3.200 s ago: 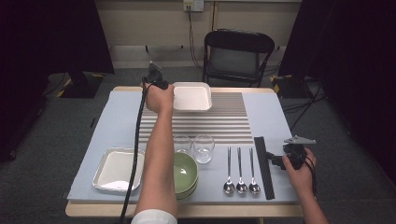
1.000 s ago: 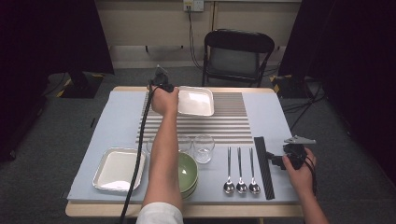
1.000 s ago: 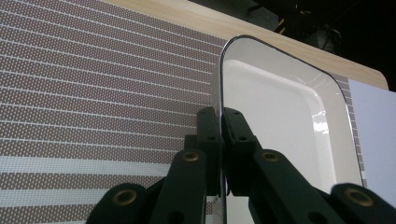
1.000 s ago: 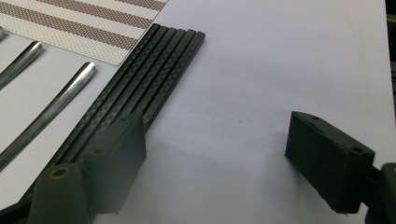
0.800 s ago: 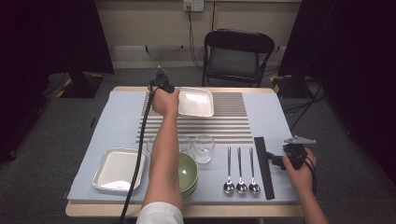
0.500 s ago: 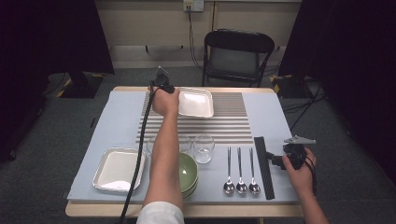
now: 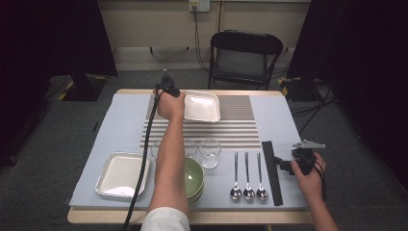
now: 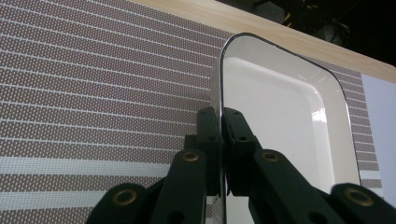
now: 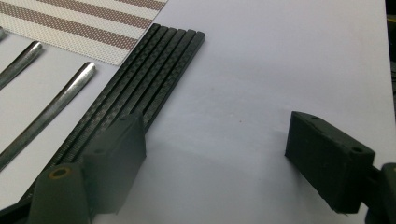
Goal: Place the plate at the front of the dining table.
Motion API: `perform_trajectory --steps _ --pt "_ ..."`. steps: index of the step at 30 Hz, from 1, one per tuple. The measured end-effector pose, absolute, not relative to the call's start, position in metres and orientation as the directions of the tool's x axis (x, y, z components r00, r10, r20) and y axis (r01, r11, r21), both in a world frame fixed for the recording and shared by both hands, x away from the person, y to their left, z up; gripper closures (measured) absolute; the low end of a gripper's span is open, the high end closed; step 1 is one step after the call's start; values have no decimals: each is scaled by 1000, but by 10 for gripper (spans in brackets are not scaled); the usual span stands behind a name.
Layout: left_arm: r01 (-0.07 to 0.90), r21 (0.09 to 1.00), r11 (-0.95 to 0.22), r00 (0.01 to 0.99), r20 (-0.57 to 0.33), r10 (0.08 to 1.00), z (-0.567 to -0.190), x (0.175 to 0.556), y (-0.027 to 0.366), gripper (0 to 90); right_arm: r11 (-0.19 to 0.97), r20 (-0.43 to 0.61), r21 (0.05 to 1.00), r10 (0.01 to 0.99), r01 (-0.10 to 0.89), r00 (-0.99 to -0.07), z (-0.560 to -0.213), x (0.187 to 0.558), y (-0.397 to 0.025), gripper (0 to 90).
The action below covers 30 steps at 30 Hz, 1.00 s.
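**Inspector:** State of the left tool (image 8: 219, 122)?

**Assistant:** Its jaws are clamped narrow on the rim of the white square plate (image 8: 285, 116), one jaw inside the rim and one outside. In the high view the plate (image 7: 202, 106) sits at the far end of the striped mat (image 7: 240, 126), with the left hand (image 7: 169, 103) at its near-left edge. I cannot tell whether the plate is tilted up or lying flat on the mat.

**Inspector:** Why grip it by the rim?

**Assistant:** My judgement: a shallow plate offers no other purchase for a two-jaw tool. An edge hold lets it be slid or raised without touching the inner face.

**Inspector:** And the right tool (image 9: 212, 156)?

**Assistant:** Spread wide, holding nothing. It rests over bare surface just right of the black slatted strip (image 9: 140, 81), well apart from the plate. In the high view the right tool (image 7: 304, 159) is parked near the mat's near-right corner, likely to keep it out of the working arm's way.

**Inspector:** Other items relative to the mat?

**Assistant:** Three spoons (image 7: 248, 175) lie near side, handles toward the mat. Two glasses (image 7: 210, 153) stand at its near edge. Green bowls (image 7: 193, 179) are stacked nearer the person, and a second white plate (image 7: 121, 174) lies near-left.

**Inspector:** Risk?

**Assistant:** A thin glazed rim may slip or pivot in the jaws if lifted fast
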<state>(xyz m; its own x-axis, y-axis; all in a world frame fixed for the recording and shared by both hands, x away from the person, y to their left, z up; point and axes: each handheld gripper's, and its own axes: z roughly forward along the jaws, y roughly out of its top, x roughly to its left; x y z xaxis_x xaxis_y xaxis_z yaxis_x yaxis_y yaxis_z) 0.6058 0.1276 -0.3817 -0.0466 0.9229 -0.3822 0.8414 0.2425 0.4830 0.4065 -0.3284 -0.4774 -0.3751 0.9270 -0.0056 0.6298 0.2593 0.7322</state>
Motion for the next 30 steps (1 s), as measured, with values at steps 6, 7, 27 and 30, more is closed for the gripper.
perform_trajectory --steps 6,7,27,30 --pt "842 480 244 -48 -385 922 -383 606 127 871 259 -5 732 927 630 -374 -477 407 -328 194" --pt "842 482 241 -45 -383 923 -383 607 127 871 259 -6 732 927 630 -375 -477 407 -328 194" --pt "851 472 229 -42 -374 927 -390 609 127 870 260 -6 732 927 630 -375 -477 407 -328 194" --pt "851 471 233 -47 -374 926 -391 609 127 872 260 -7 732 927 629 -375 -477 407 -328 194"
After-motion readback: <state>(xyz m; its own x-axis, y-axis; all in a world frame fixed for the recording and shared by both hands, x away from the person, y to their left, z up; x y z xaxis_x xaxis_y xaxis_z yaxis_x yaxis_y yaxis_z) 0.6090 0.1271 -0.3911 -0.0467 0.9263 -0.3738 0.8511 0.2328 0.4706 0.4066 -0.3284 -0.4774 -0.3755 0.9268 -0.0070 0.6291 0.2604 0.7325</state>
